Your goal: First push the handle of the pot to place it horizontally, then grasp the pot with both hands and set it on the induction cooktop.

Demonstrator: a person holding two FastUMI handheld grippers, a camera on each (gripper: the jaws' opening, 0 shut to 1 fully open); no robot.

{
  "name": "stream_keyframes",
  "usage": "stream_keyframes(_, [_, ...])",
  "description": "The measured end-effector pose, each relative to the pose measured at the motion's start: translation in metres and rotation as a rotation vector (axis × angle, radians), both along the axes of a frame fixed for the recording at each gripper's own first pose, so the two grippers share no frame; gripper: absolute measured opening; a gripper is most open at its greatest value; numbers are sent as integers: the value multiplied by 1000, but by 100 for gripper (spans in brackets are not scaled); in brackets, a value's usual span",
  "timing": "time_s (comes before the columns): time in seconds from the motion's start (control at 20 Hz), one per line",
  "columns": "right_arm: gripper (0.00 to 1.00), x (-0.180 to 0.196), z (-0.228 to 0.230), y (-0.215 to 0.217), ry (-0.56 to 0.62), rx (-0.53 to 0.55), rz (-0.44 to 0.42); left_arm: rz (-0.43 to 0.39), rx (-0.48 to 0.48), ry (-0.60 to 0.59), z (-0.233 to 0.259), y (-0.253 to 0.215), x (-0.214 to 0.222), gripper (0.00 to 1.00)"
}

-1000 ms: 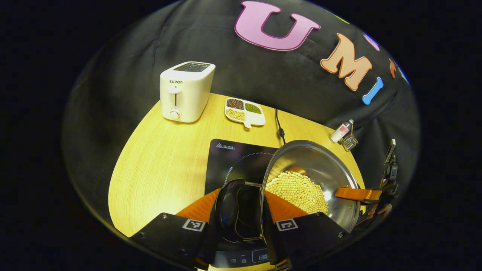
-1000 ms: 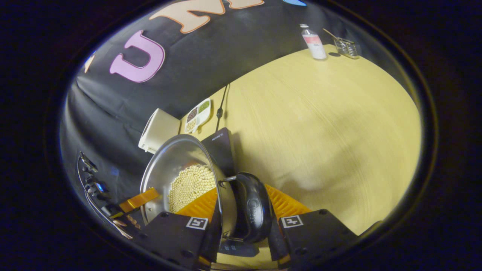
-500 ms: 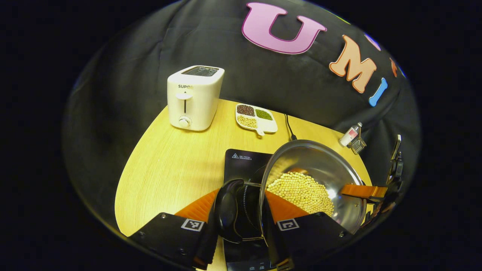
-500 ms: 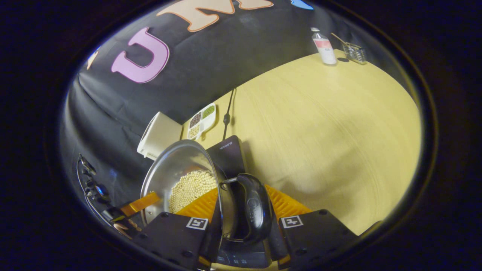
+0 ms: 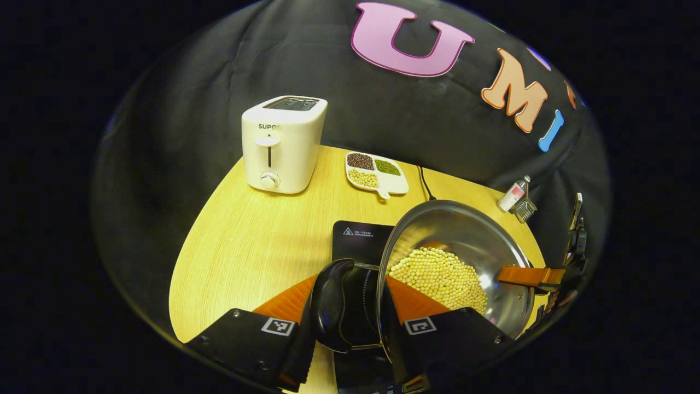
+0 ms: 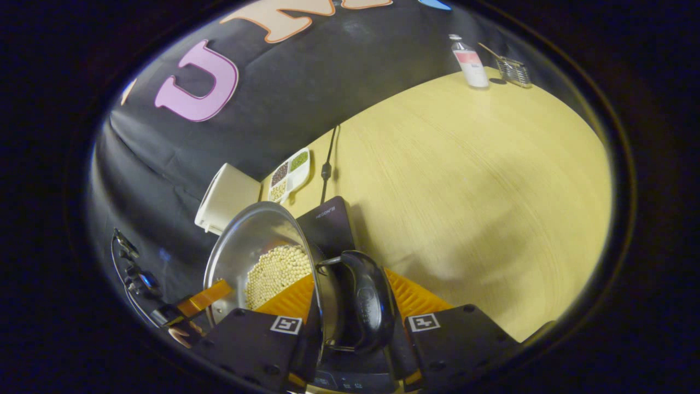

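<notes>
Left tongs (image 5: 350, 303) and right tongs (image 6: 353, 312) clamped on pot (image 5: 465, 241) handles — above cooktop (image 5: 358, 238), beans (image 5: 437, 276) inside

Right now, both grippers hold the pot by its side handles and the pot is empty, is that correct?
Not quite: the pot is not empty. The left gripper view shows a heap of pale beans inside. Both grippers do hold its side handles.

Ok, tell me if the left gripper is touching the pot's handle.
Touching. In the left gripper view, the left gripper has both fingers pressed against the pot's black handle.
</notes>
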State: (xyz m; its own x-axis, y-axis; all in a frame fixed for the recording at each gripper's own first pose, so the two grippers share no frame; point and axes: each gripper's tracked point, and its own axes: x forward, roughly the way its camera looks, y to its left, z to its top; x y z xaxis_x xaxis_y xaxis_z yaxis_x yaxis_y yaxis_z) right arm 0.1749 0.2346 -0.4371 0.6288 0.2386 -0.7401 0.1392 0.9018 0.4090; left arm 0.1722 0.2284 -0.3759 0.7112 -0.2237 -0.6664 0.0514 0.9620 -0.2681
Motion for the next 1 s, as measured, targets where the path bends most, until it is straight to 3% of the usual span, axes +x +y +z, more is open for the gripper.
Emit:
stream_keyframes(0.05, [55,1,0,0,4,6,1,6,-6,3,-1,0,0,60])
stream_keyframes(0.1, [49,0,0,0,6,10,0,11,-13,11,-3,0,-2,60])
stream_keyframes(0.4, [48,-1,-4,4,45,25,-11,14,6,30,-5,1,-4,64])
stream_keyframes(0.5, [70,-3,-6,1,52,12,-5,28,21,30,-6,4,-5,70])
stream_keyframes(0.55, [75,-4,-6,-2,49,4,-1,39,27,29,-6,7,-5,73])
stream_keyframes(0.65, [100,-3,6,-4,15,10,13,76,21,36,-6,12,-8,84])
stream_keyframes(0.7, [92,-2,13,-6,-12,18,18,96,10,36,-7,13,-11,93])
stream_keyframes(0.75, [100,-1,21,-9,-39,16,22,115,-1,34,-4,14,-15,96])
stream_keyframes(0.85, [100,2,38,-18,-95,-7,32,143,-4,23,2,15,-21,100])
stream_keyframes(1.0, [100,-2,63,-30,-153,-49,41,185,32,-75,28,26,-17,97])
